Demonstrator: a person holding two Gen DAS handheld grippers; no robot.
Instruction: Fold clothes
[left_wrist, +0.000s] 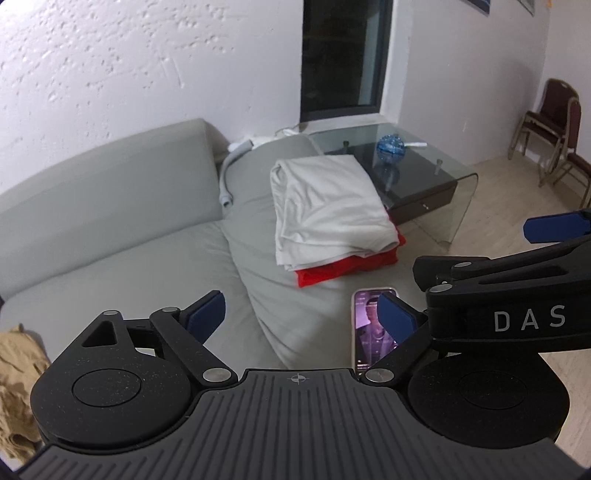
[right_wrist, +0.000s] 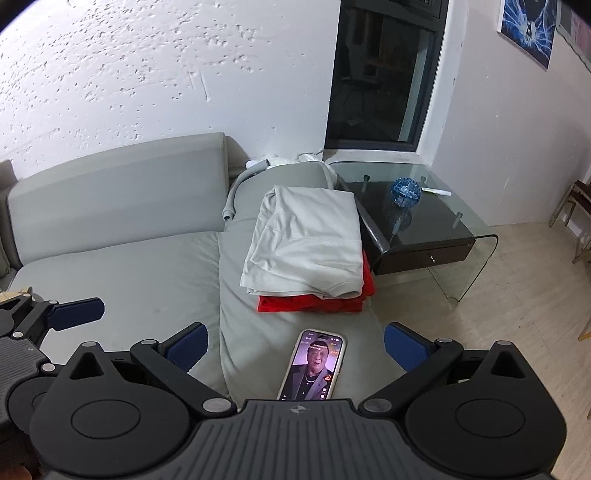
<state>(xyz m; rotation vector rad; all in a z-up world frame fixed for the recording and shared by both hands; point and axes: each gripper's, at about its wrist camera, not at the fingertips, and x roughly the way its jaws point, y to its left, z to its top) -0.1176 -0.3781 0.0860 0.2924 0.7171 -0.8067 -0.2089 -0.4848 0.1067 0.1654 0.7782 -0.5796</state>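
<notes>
Fingers (left_wrist: 308, 319) of both grippers apart, empty; phone (right_wrist: 313, 365) between right fingers (right_wrist: 404, 350) risks a knock off sofa (right_wrist: 147, 280).

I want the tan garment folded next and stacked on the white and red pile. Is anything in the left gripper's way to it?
Nothing visible. The open left gripper hangs over bare sofa; the crumpled tan garment lies beyond its left finger. The phone lies nearer than the white and red pile.

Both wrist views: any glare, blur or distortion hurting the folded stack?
Left wrist: fisheye bends the sofa; white garment over red garment stays sharp, evenly lit. Right wrist: glass table shows reflections, phone screen glows, stack unaffected; no motion blur.
</notes>
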